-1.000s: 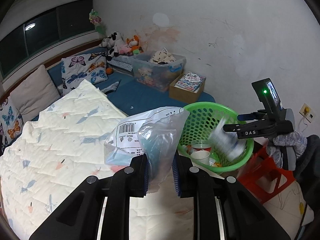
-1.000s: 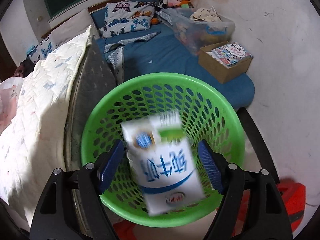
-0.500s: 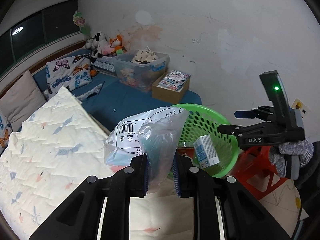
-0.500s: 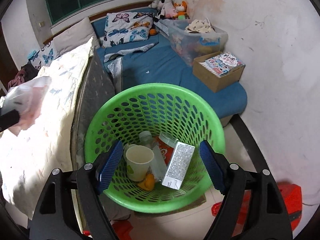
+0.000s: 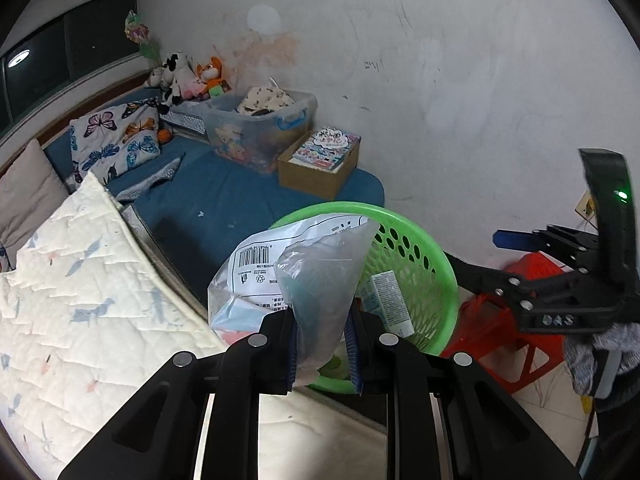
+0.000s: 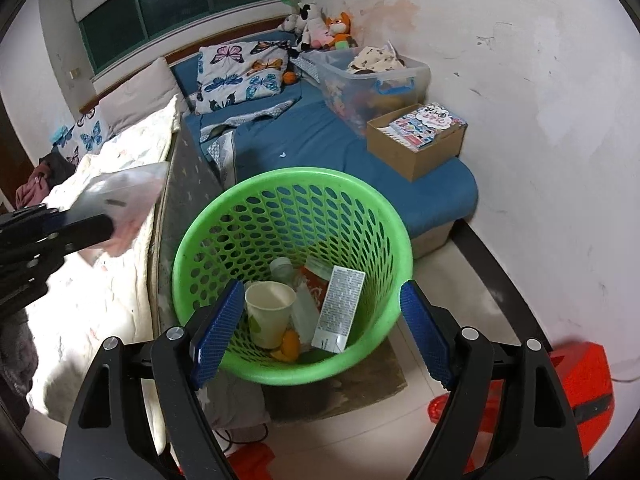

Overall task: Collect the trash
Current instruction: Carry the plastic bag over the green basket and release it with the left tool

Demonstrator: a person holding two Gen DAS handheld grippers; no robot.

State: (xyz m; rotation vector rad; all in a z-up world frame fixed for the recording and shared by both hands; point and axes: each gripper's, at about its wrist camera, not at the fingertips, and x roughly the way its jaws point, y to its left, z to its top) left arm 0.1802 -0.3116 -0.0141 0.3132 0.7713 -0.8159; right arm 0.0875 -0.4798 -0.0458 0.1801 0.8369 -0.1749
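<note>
My left gripper [image 5: 322, 346] is shut on a clear plastic bag [image 5: 304, 276] with a barcode label, held beside the near rim of the green basket [image 5: 444, 264]. My right gripper [image 6: 322, 332] is open and empty above the green basket [image 6: 296, 184]. Inside lie a white milk carton [image 6: 340, 308], a paper cup [image 6: 269, 312], a clear bottle [image 6: 286, 270] and an orange scrap [image 6: 290, 345]. The bag [image 6: 120, 196] and left gripper [image 6: 52, 228] show at the left of the right wrist view. The right gripper [image 5: 520, 248] shows at the right of the left wrist view.
A quilted bed [image 5: 80, 300] lies to the left of the basket. A blue mattress [image 6: 340, 144] behind holds a cardboard box of books [image 6: 416, 136], a clear storage bin [image 6: 368, 76] and soft toys. A red stool [image 6: 580, 384] stands at the right by the white wall.
The milk carton has dropped from my open right gripper and now rests in the basket. The right gripper has pulled up and back. The left gripper has carried the bag closer to the basket.
</note>
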